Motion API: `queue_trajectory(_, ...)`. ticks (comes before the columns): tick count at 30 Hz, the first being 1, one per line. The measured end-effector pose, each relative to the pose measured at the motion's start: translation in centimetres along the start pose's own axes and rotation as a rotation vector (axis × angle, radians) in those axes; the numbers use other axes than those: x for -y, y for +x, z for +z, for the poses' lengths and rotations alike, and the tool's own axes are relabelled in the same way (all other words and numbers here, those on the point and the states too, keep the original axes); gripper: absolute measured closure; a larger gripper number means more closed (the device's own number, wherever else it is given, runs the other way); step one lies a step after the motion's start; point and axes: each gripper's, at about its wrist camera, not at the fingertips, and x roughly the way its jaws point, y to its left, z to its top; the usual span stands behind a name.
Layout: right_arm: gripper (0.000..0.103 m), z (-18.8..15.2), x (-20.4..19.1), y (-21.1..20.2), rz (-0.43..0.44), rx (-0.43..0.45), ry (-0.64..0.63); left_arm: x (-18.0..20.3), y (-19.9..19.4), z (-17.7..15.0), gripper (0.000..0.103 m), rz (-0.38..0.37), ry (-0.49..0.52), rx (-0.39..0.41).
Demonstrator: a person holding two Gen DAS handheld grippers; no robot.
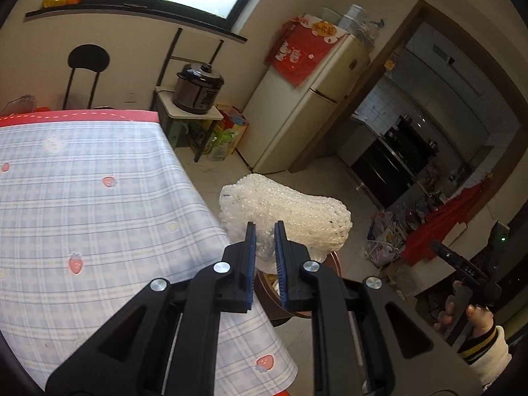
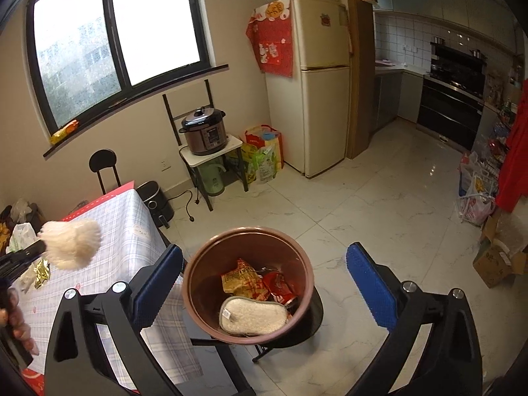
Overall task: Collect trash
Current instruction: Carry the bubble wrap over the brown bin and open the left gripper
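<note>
My left gripper (image 1: 265,231) is shut on a white foam fruit net (image 1: 290,211) and holds it in the air just past the table's right edge, above the brown trash bin (image 1: 335,257). In the right wrist view the net (image 2: 74,242) hangs over the table's near side, left of the bin (image 2: 211,257). The bin stands on a black stool and holds a yellow snack wrapper (image 2: 242,279), a crushed red can (image 2: 280,285) and a white sponge pad (image 2: 254,318). My right gripper (image 2: 264,264) is open and empty, its fingers either side of the bin.
The table (image 1: 82,198) has a blue plaid strawberry cloth. More wrappers and bags (image 2: 31,264) lie at its left part. A fridge (image 2: 316,82), a rice cooker on a stand (image 2: 204,132), a black chair (image 2: 103,165) and boxes and bags (image 2: 488,231) line the room.
</note>
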Motion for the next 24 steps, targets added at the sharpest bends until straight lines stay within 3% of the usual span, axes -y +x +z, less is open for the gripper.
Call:
queue_trajectory(7, 0.005, -1.3, 4.4, -1.1, -0.088, -0.02, 0.072, 5.4, 9.8, -0.2, 0.087, -0.046, 0.084, -0.114)
queue_trajectory(9, 0.005, -1.7, 5.5, -1.3, -0.106, -0.027, 0.095, 7.3, 12.5, -0.2, 0.081, -0.087, 0.106, -0.135)
queue_trajectory(10, 0.005, -1.9, 5.9, -1.3, -0.112, -0.029, 0.102, 8.2, 13.5, -0.1, 0.065, -0.113, 0.115, -0.144)
queue_trajectory(11, 0.005, -2.1, 6.2, -1.4, -0.118, -0.031, 0.108, 8.7, 14.1, -0.1, 0.038, -0.13, 0.121, -0.152)
queue_trajectory(12, 0.005, -2.3, 6.5, -1.5, -0.121, -0.032, 0.112, 9.2, 14.7, 0.0, 0.027, -0.139, 0.126, -0.156)
queue_trajectory(18, 0.005, -3.3, 6.9, -2.0, -0.112, -0.031, 0.129, 10.0, 13.6, -0.1, 0.01, -0.123, 0.148, -0.137)
queue_trajectory(24, 0.005, -2.9, 5.1, -0.7, -0.057, -0.04, 0.12, 6.7, 8.5, 0.1, 0.007, 0.001, 0.151, -0.079)
